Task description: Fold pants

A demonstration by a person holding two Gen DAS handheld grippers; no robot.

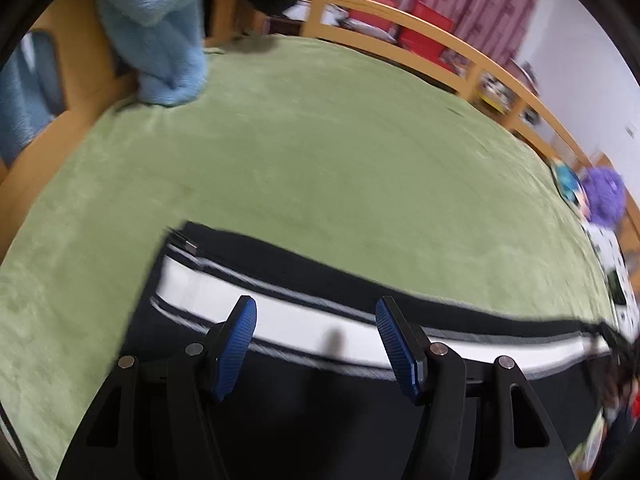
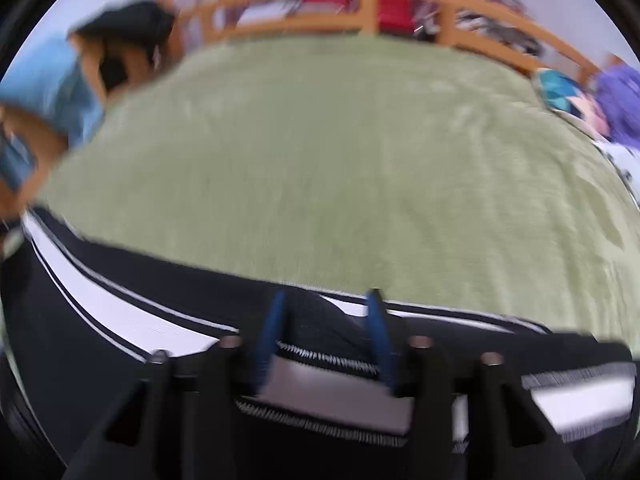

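Observation:
Black pants (image 1: 304, 408) with a broad white side stripe (image 1: 200, 292) lie flat across the near part of a green blanket (image 1: 320, 140). My left gripper (image 1: 316, 304) hovers over the stripe, its blue pads (image 1: 244, 332) wide apart with nothing pressed between them. In the blurred right wrist view the same pants (image 2: 100, 344) run across the bottom. My right gripper (image 2: 327, 294) is low on them, jaws apart, and a raised hump of black cloth (image 2: 324, 320) sits between the fingers. The stripe (image 2: 332, 392) passes under it in shadow.
A person in a light blue fuzzy sleeve (image 1: 160, 40) leans on the blanket's far left corner, also seen blurred (image 2: 48, 80). A wooden bed rail (image 1: 460, 40) curves along the far side. A purple plush (image 1: 604, 196) and a patterned cushion (image 1: 568, 184) sit at the right edge.

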